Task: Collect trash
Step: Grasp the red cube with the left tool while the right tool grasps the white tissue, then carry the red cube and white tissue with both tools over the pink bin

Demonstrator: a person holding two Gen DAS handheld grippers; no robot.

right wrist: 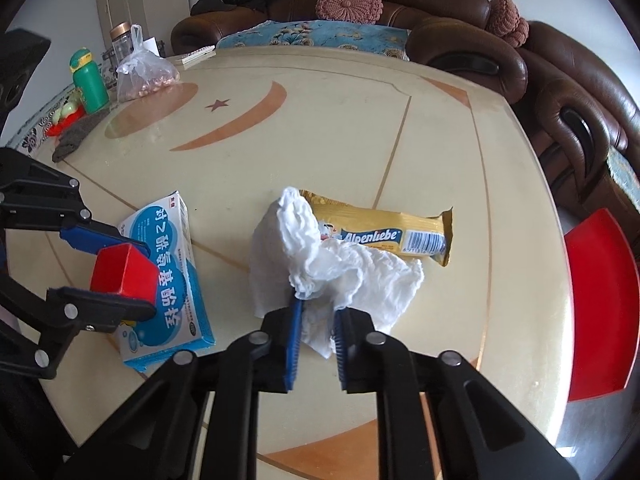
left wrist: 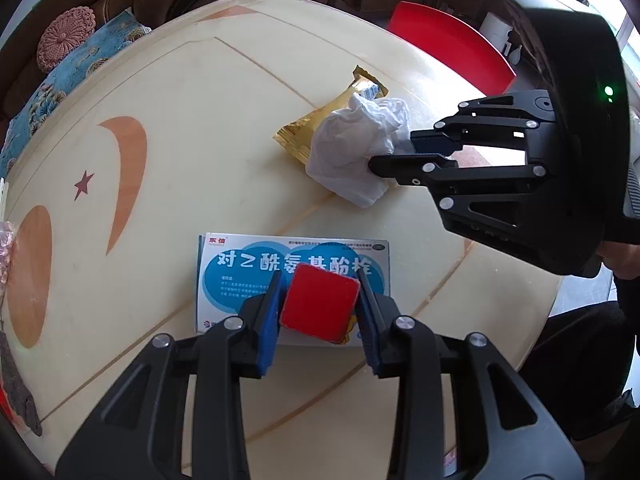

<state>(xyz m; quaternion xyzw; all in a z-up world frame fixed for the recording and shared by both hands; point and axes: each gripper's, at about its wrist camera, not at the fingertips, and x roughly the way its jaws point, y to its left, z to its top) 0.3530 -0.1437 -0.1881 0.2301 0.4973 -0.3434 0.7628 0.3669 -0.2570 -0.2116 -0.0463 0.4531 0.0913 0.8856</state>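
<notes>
My left gripper [left wrist: 319,292] is shut on a small red box [left wrist: 320,304] and holds it above a blue and white medicine carton [left wrist: 248,268] lying on the cream table [left wrist: 180,128]. My right gripper [right wrist: 317,312] is shut on a crumpled white tissue [right wrist: 332,264], which rests partly on a gold Alpenliebe wrapper [right wrist: 384,232]. The right gripper also shows in the left wrist view [left wrist: 394,154] at the tissue [left wrist: 352,148], with the wrapper [left wrist: 316,128] behind. The left gripper [right wrist: 136,276] with the red box [right wrist: 120,268] and the carton [right wrist: 176,272] show left in the right wrist view.
A red chair [right wrist: 600,300] stands at the table's right edge. A brown sofa [right wrist: 440,32] curves behind the table. At the far left of the table are a green bottle [right wrist: 88,80], a plastic bag of nuts [right wrist: 144,72], a jar [right wrist: 120,44] and a grey cloth [right wrist: 76,136].
</notes>
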